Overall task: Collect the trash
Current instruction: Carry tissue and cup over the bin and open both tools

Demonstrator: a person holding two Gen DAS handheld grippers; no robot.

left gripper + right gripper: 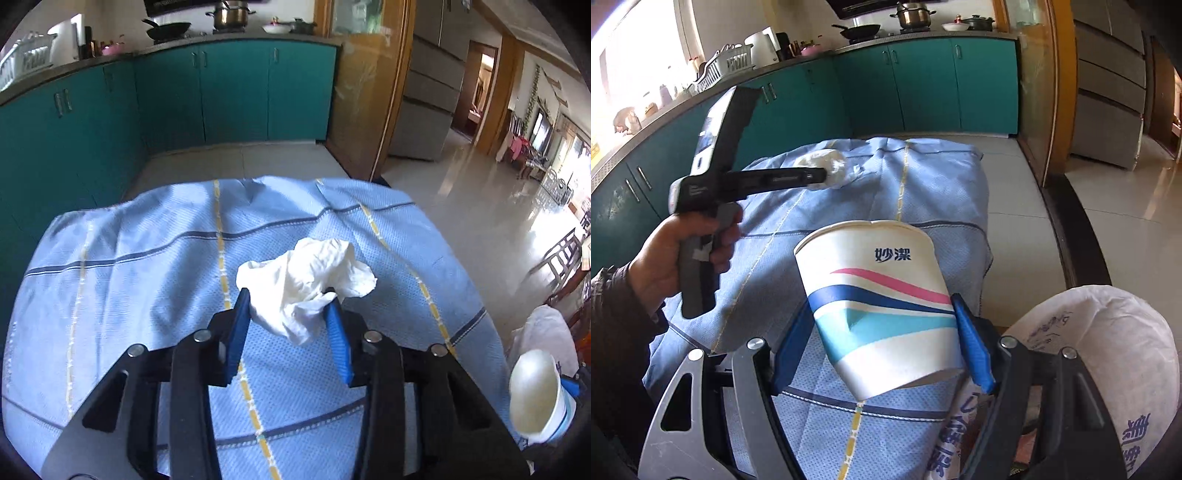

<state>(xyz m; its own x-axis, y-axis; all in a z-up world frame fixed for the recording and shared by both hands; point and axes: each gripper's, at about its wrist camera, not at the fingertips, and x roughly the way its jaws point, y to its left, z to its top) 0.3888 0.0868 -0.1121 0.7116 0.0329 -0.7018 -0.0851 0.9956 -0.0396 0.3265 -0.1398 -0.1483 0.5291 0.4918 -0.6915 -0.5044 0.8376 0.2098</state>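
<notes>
Tissue (306, 284) and cup (882, 310) above blue tablecloth (147, 266), kitchen floor (236, 158) beyond.

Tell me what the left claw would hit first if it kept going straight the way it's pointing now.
The left claw already grips the crumpled white tissue and points downward. Pushed straight on, it would probably press the tissue into the light blue checked cloth just beyond it, though depth is hard to judge.
</notes>
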